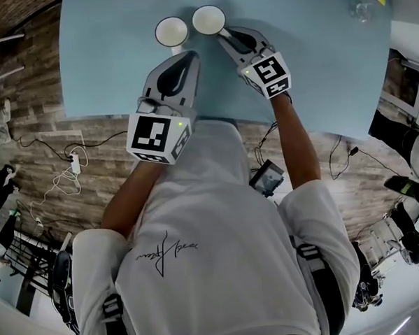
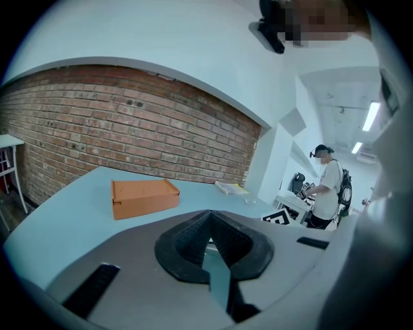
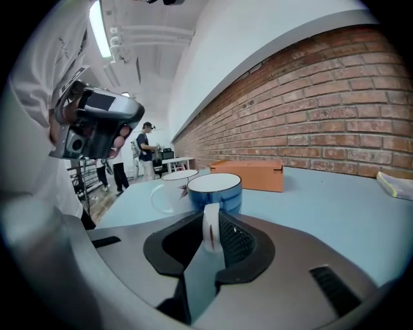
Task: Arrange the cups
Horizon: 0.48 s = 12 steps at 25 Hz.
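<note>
Two cups: upright, side by side and close together at far side of pale blue table (image 1: 106, 64), ahead of the person; no other cups in view.
Blue cup (image 3: 215, 191): right one of the pair; blue outside, white inside, its white handle (image 3: 211, 227) turned to the near side, twd the right gripper.
Pale cup (image 1: 171, 31): just left of blue cup, white inside; can't tell if the two touch.
Right gripper (image 1: 227, 36): reaches blue cup from near-right. Jaws half spread w/ the handle standing btwn them. Handle lies against right pad and a dark gap shows on its left side, so no real pinch yet.
Left gripper (image 1: 188, 56): on near side of pale cup, tips just short of it. Jaws pressed together, nothing btwn them.
Orange box (image 2: 143, 196): low, flat, farther across the table, well apart from cups.
Step in hand: prob. taking hold of blue cup by its handle, i.e. start of moving it.
Next move calls for: closing jaws fully on handle, square on both pads, before any lift. Then a straight, steady lift, since a handle grip may let the cup swing. Keep clear of pale cup close on the left.
Progress: early, judging by both cups on table, neither held.
</note>
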Each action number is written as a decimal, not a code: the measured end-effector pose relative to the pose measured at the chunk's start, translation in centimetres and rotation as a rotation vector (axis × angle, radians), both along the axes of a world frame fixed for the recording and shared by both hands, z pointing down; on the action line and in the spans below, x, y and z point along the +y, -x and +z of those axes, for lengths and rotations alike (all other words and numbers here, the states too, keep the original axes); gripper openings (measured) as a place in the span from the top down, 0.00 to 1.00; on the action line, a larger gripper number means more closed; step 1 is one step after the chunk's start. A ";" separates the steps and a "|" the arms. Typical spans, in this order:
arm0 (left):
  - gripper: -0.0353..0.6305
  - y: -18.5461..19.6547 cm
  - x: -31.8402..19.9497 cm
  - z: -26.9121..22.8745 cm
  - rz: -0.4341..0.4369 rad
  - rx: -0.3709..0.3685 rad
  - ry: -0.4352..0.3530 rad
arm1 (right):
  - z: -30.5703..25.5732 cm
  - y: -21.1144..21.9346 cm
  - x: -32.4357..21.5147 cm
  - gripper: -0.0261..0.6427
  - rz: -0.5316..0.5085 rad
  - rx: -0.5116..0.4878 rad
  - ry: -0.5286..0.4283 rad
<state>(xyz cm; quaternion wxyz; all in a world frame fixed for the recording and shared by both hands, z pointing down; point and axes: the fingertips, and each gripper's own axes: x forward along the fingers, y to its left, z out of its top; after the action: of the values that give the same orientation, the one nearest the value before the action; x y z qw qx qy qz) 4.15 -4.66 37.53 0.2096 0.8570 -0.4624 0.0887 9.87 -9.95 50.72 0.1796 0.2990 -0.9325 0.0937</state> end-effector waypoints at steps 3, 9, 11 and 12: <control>0.94 0.1 0.4 0.1 -0.001 0.000 0.000 | 0.1 0.0 0.2 0.85 0.023 0.020 -0.013; 0.94 0.5 0.6 0.0 -0.007 0.004 -0.004 | -0.1 -0.1 0.4 0.85 0.059 0.020 -0.014; 0.94 0.6 0.7 -0.1 -0.009 0.007 -0.008 | -0.4 -0.1 0.5 0.85 0.069 0.018 -0.018; 0.94 0.7 0.8 -0.2 -0.009 0.008 -0.009 | -0.6 -0.1 0.5 0.85 0.073 0.017 -0.020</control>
<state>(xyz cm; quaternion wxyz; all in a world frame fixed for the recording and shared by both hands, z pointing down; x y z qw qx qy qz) 3.42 -3.91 37.38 0.2081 0.8561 -0.4659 0.0820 10.00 -9.43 50.11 0.1810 0.3355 -0.9203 0.0883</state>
